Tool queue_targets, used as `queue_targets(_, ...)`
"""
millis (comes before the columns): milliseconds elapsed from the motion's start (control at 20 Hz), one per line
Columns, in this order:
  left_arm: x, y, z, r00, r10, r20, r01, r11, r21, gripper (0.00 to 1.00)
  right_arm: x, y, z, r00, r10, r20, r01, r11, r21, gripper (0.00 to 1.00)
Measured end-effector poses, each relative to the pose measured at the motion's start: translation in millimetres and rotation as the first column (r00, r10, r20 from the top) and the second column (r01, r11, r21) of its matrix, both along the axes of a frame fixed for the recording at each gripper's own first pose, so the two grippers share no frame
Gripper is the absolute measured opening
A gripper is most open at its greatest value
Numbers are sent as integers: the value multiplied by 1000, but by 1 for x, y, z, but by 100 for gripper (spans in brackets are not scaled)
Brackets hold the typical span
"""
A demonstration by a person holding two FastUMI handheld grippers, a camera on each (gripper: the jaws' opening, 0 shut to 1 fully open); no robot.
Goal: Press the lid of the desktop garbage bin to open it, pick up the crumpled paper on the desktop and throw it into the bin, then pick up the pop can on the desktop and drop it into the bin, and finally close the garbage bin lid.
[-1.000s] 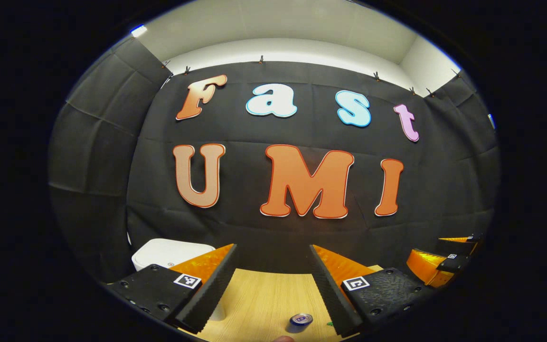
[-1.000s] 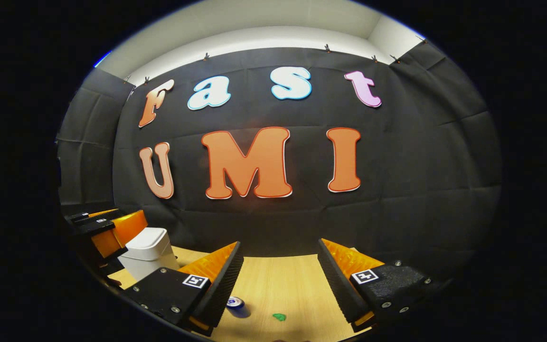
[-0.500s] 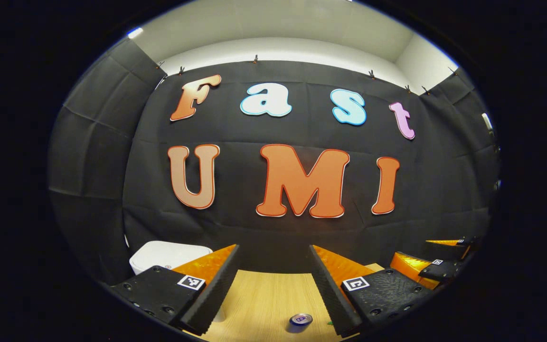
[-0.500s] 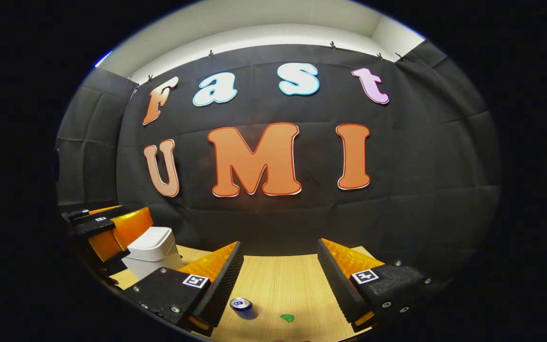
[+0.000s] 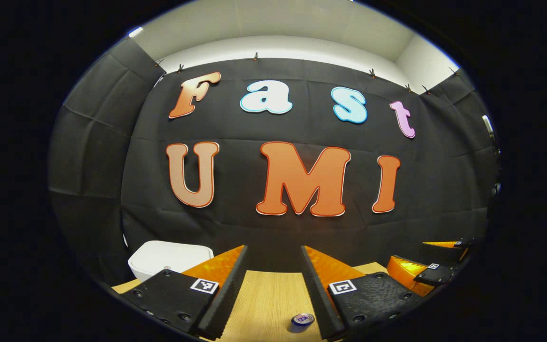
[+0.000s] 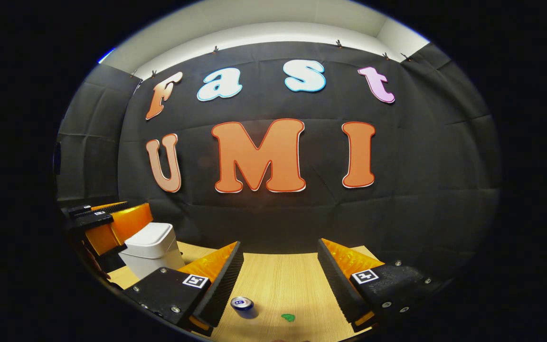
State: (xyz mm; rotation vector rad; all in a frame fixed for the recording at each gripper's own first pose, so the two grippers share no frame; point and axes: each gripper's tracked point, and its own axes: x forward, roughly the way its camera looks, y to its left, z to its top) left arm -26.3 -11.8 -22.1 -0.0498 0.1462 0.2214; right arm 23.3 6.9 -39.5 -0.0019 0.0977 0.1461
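Observation:
The white desktop bin [image 5: 169,256] stands at the table's back left with its lid down; in the right gripper view the bin [image 6: 152,247] sits left of my fingers. A blue pop can [image 6: 242,304] stands upright on the wood, and a small green crumpled paper [image 6: 287,317] lies just right of it. In the left gripper view the can [image 5: 303,319] is low between my fingers. My left gripper [image 5: 272,256] is open, held above the table with nothing in it. My right gripper [image 6: 279,251] is open wider, also holding nothing.
The light wooden table [image 6: 278,280] runs back to the black cloth wall. The right gripper [image 5: 425,268] shows at the far right of the left gripper view, and the left gripper [image 6: 107,223] hovers beside the bin in the right gripper view.
My left gripper's fingers have drawn closer together but stay apart. The right gripper has shifted slightly, so the can and paper sit a little higher in its view.

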Motion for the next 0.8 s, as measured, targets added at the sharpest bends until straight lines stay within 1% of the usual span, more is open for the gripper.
queue_targets(50,-2,1,-1,1000,1,-7,-1,1000,8,66,1,1,-2,1000,1,-5,-1,1000,1,94)
queue_targets(150,-2,13,-1,1000,24,-14,-24,999,27,48,0,3,-3,1000,5,-14,-5,1000,0,94)
queue_targets(200,-2,20,0,999,39,-15,-38,998,40,31,2,5,-5,1000,6,-15,-6,1000,-1,94)
queue_targets(250,-2,29,1,998,61,-19,-60,996,59,27,3,7,-5,1000,8,-16,-8,1000,-2,94)
queue_targets(300,-4,40,2,996,86,-20,-84,993,78,14,4,7,-6,1000,9,-16,-9,1000,-3,94)
queue_targets(350,-4,50,2,995,102,-22,-99,991,88,9,5,8,-7,1000,11,-19,-11,1000,-3,94)
queue_targets(400,-6,59,3,992,121,-27,-118,988,98,1,8,10,-9,1000,12,-22,-12,1000,-4,94)
queue_targets(550,-14,98,5,983,180,-28,-175,976,129,0,12,14,-13,999,14,-32,-14,1000,-4,94)
queue_targets(700,-12,137,9,975,223,-16,-217,962,163,0,15,17,-19,999,16,-43,-16,1000,-7,94)
queue_targets(800,-14,162,-2,965,260,-34,-251,954,162,0,16,19,-21,999,17,-49,-18,1000,-9,94)
